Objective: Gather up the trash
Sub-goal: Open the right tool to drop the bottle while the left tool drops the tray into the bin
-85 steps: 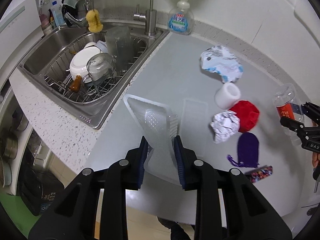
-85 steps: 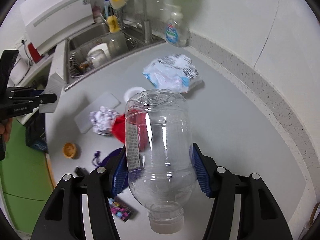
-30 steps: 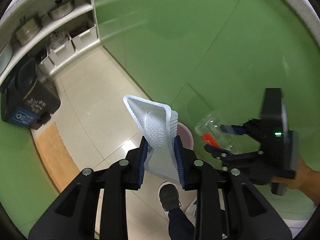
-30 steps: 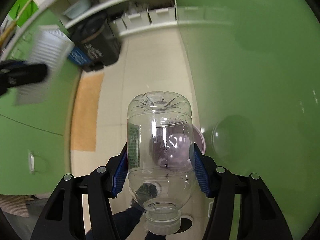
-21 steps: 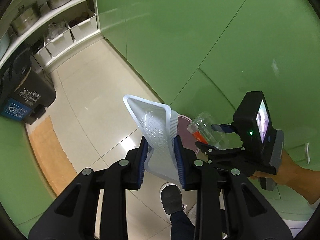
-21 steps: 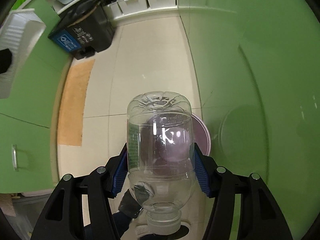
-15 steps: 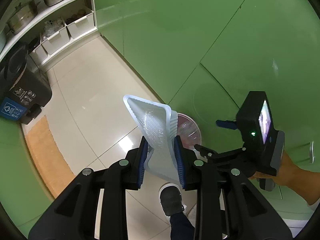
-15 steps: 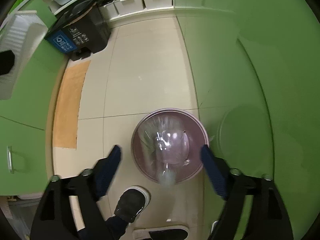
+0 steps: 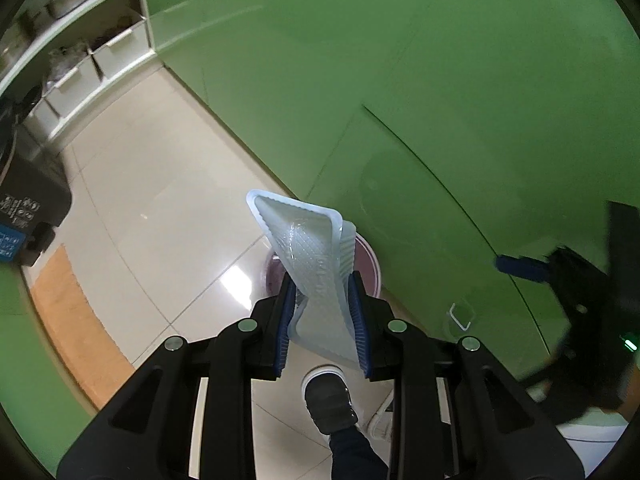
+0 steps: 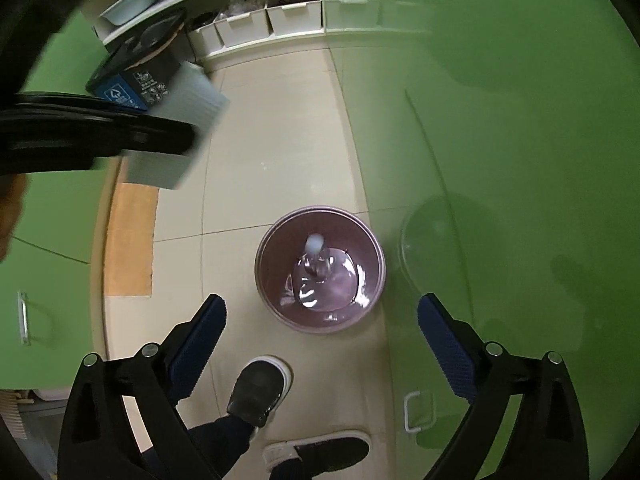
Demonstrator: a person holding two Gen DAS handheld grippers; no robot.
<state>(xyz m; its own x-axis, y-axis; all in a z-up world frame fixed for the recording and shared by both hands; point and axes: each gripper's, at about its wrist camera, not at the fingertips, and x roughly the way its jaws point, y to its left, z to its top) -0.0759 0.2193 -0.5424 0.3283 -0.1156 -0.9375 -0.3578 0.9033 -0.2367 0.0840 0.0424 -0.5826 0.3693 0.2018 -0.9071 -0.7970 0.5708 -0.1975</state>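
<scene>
My left gripper [image 9: 322, 300] is shut on a clear ribbed plastic tray [image 9: 312, 256], held in the air above the floor. A round purple trash bin [image 10: 276, 236] stands on the floor against the green cabinets; its rim [image 9: 370, 256] shows behind the tray. A clear plastic bottle [image 10: 324, 276] lies inside the bin, cap end up. My right gripper [image 10: 322, 320] is open and empty above the bin. The left gripper and tray [image 10: 176, 136] show blurred at the upper left of the right wrist view.
Green cabinet doors [image 10: 500, 140] run along the right. A black recycling bin [image 10: 136, 76] and white storage boxes [image 10: 260, 20] stand by shelves at the back. An orange mat [image 10: 130, 240] lies at the left. The person's shoes [image 10: 258, 392] are just below the bin.
My right gripper opened and the bottle dropped into the purple bin. My left gripper, still holding the tray, moved closer over the bin. The right gripper has moved toward the right edge of the left wrist view.
</scene>
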